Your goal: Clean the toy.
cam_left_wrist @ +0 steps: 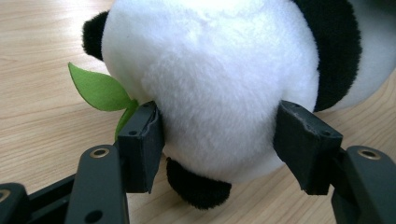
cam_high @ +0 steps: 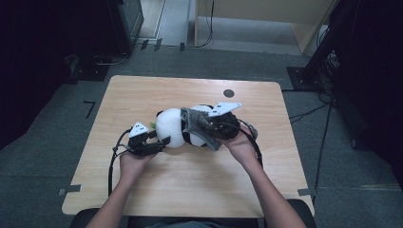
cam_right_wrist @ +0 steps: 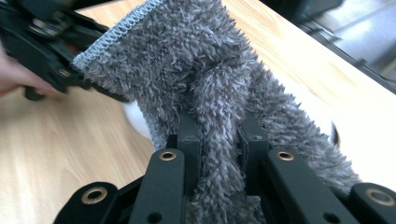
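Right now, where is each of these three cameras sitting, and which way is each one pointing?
High view: above the person's side, looking forward and down on the wooden table; both forearms, left gripper and right gripper show.
Left gripper view: rides the left gripper, looking along its jaws, which clasp the plush panda.
Right gripper view: rides the right gripper, looking along its jaws, shut on the grey fuzzy cloth; a hand shows at the left edge.
Shared: the panda shows in the high and left gripper views, the cloth in the high and right gripper views.

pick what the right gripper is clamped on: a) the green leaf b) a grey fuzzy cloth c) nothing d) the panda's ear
b: in the right gripper view the right gripper has its jaws pinched on a fold of the grey cloth, which in the high view drapes over the panda.
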`<state>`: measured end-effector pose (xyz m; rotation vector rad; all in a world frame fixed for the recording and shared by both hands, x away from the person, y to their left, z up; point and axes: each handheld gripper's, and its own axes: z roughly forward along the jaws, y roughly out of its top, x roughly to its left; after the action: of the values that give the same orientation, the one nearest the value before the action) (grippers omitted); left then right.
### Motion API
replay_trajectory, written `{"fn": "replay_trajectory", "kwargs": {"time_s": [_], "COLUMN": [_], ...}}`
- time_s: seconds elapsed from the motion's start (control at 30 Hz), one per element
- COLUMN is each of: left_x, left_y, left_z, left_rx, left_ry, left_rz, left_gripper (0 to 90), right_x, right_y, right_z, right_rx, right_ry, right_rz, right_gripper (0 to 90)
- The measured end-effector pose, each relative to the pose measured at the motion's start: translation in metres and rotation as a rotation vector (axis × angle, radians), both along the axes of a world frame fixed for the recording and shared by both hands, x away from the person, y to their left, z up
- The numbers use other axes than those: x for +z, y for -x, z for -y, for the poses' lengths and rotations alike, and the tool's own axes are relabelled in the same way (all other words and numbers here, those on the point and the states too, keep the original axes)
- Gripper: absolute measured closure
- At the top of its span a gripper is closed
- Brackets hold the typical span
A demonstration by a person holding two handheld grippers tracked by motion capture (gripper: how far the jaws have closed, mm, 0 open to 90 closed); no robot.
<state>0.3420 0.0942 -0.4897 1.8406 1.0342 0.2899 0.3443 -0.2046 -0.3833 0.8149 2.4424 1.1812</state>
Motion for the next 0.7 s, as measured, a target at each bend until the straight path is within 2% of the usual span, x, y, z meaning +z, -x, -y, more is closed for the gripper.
{"fn": "replay_trajectory", "kwargs": {"time_s": [0.13,0.2,0.33,0.47,0.6,0.7], "left_x": [0.001,0.001,0.002,0.003,0.003,0.003], "left_y": [0.001,0.001,0.001,0.002,0.003,0.002], "left_z": [0.000,0.000,0.000,0.001,0.002,0.002], "left_rx": [0.000,0.000,0.000,0.006,0.009,0.009], "left_ry": [0.002,0.003,0.004,-0.002,-0.004,-0.012], "left_rz": [0.004,0.004,0.005,0.018,0.020,0.017], "left_gripper": [35.3,35.3,35.3,35.7,36.2,36.2], "right_x": [0.003,0.001,-0.005,-0.011,-0.022,-0.031], "right_y": [0.000,-0.002,-0.009,-0.013,-0.020,-0.022], "right_z": [-0.024,-0.037,-0.063,-0.087,-0.101,-0.102], "right_rx": [0.048,0.069,0.114,0.145,0.153,0.154], "right_ry": [0.016,0.030,0.027,0.041,0.049,0.067], "right_rz": [0.011,0.015,0.005,0.001,-0.033,-0.054], "right_gripper": [76.4,76.4,76.4,76.4,76.3,76.1]}}
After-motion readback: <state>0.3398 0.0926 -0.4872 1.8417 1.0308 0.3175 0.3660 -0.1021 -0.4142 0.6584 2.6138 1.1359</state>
